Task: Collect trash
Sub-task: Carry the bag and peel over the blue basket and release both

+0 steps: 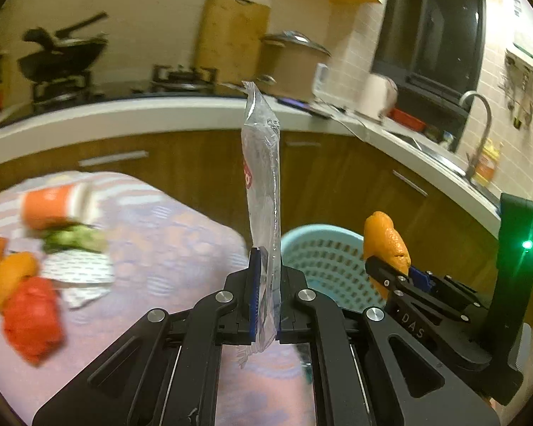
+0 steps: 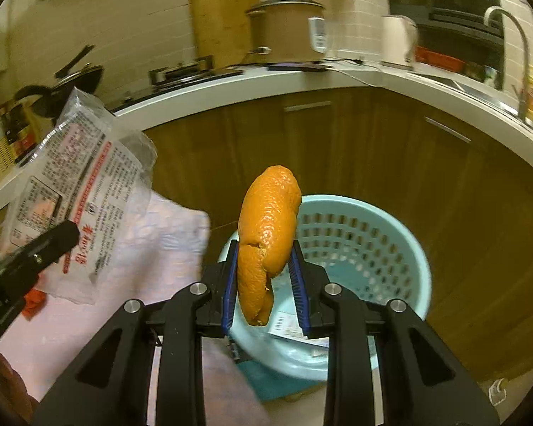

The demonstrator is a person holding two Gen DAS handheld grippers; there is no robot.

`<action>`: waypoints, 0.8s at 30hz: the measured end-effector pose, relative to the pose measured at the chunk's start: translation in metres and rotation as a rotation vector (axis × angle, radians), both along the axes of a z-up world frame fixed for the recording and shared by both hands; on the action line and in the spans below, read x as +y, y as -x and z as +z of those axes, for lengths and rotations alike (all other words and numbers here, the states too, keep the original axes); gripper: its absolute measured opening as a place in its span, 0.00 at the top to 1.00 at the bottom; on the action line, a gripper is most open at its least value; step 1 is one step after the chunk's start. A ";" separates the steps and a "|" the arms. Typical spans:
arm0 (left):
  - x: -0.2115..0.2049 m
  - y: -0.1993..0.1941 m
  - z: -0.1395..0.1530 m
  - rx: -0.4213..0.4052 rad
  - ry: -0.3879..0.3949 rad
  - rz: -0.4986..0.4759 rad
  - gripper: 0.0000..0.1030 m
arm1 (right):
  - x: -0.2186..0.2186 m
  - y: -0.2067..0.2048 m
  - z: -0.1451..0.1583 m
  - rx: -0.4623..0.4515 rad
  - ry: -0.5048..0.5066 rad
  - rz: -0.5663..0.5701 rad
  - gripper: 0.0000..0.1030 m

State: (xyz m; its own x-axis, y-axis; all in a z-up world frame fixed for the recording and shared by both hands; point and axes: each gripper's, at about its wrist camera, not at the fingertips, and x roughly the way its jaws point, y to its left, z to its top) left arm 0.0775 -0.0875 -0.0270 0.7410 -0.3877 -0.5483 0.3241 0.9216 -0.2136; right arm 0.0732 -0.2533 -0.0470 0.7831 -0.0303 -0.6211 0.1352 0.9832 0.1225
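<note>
My left gripper (image 1: 265, 284) is shut on a clear plastic wrapper (image 1: 263, 184) that stands upright between its blue pads. The same wrapper (image 2: 78, 191), printed with red and black text, shows at the left of the right wrist view. My right gripper (image 2: 266, 277) is shut on a curled orange peel (image 2: 266, 234), which also appears in the left wrist view as the orange peel (image 1: 385, 239). A light blue perforated basket (image 2: 366, 248) sits on the floor just beyond both grippers; the basket (image 1: 323, 262) holds some paper scraps.
A table with a pink patterned cloth (image 1: 167, 248) carries more litter: a red wrapper (image 1: 32, 316), another orange peel (image 1: 14, 273), a white dotted packet (image 1: 78, 273), green scraps (image 1: 74, 238) and an orange cup (image 1: 49, 206). Brown cabinets (image 2: 373, 149) and a white counter stand behind.
</note>
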 end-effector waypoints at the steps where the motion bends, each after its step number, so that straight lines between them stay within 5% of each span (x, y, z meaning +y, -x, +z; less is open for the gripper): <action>1: -0.006 -0.003 -0.003 0.010 0.001 -0.010 0.96 | -0.008 0.000 -0.002 0.004 0.002 -0.014 0.76; 13: -0.058 -0.041 -0.062 0.223 0.026 -0.137 0.96 | -0.071 -0.004 -0.057 0.159 -0.076 -0.097 0.76; 24: -0.081 -0.047 -0.087 0.303 -0.009 -0.201 0.92 | -0.084 -0.006 -0.087 0.241 -0.146 -0.115 0.73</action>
State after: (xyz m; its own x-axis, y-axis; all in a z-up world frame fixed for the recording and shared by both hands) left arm 0.1248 -0.1685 -0.1136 0.4539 -0.5036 -0.7351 0.4226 0.8480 -0.3200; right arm 0.0790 -0.3372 -0.1340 0.6089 -0.0069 -0.7932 0.2875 0.9339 0.2126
